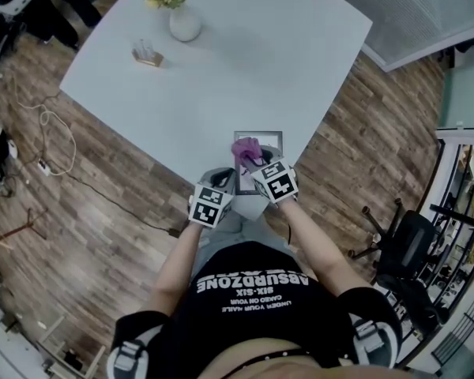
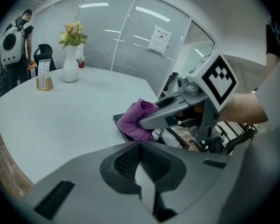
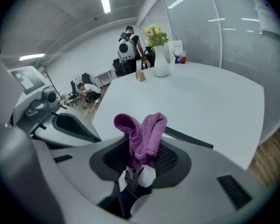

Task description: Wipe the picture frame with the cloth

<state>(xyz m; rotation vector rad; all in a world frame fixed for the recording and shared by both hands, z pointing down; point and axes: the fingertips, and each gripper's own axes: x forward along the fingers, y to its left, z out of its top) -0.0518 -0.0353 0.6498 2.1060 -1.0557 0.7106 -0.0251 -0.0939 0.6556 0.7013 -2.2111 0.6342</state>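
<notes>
1. Picture frame (image 1: 268, 137) lies flat at the near edge of the table (image 1: 221, 69), directly under the right gripper (image 3: 139, 167). Its jaws are pinched on a purple cloth (image 3: 144, 132), which bunches out past the tips.
2. Seen from the left gripper view, the cloth rests on or just over the frame's dark edge. Firm contact cannot be confirmed.
3. Left gripper (image 2: 141, 157): jaws pressed together with nothing between them. It is held just beside the right one, off the frame's near-left corner, and does not appear to be steadying the frame.
4. Progress, as judged: the cloth is grasped and brought to the frame. The wiping is at most begun, no cleaned area is distinguishable, and most of the frame's surface seems to remain.
</notes>
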